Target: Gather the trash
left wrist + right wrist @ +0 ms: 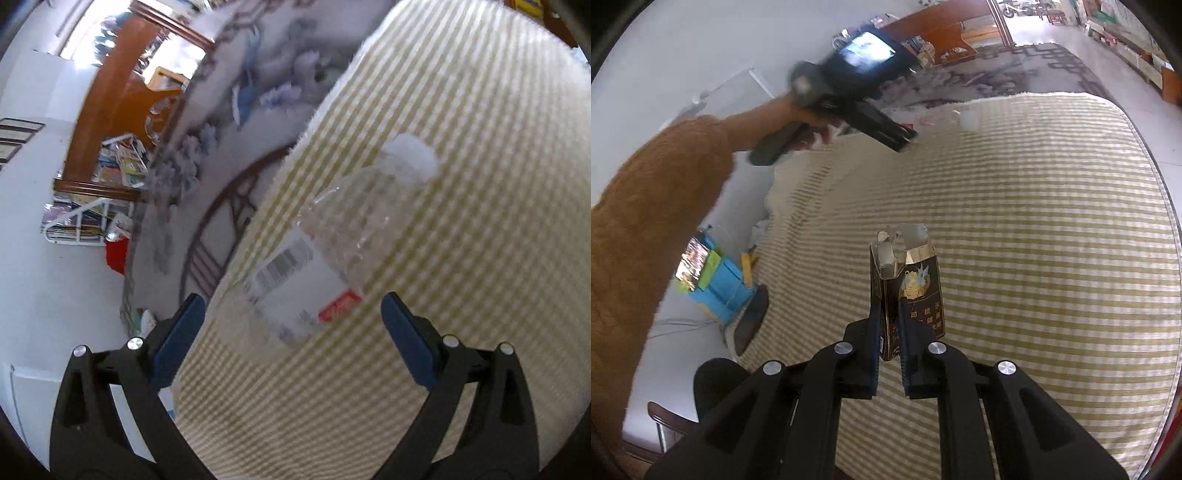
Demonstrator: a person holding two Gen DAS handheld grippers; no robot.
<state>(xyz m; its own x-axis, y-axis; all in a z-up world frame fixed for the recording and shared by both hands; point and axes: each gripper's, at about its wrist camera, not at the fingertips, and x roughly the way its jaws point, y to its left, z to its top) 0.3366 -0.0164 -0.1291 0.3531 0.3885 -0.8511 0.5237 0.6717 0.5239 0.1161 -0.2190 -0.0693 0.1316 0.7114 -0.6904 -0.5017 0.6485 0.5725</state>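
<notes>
one piece is in hand, judging by the grip: the right gripper [888, 328] is pinched tight on a dark cigarette pack [908, 288], its torn top poking out ahead of the fingertips, above the striped cloth [1034, 258]; still to collect, the clear plastic bottle [332, 243] lies on its side just ahead of the left gripper [291, 314], whose jaws are spread wide with nothing between them. the bottle looks crumpled, with a white cap and a barcode label; no bin is in view.

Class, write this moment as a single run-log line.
right gripper: shut on torn dark cigarette pack | left gripper: open, over clear plastic bottle | surface: striped cloth
</notes>
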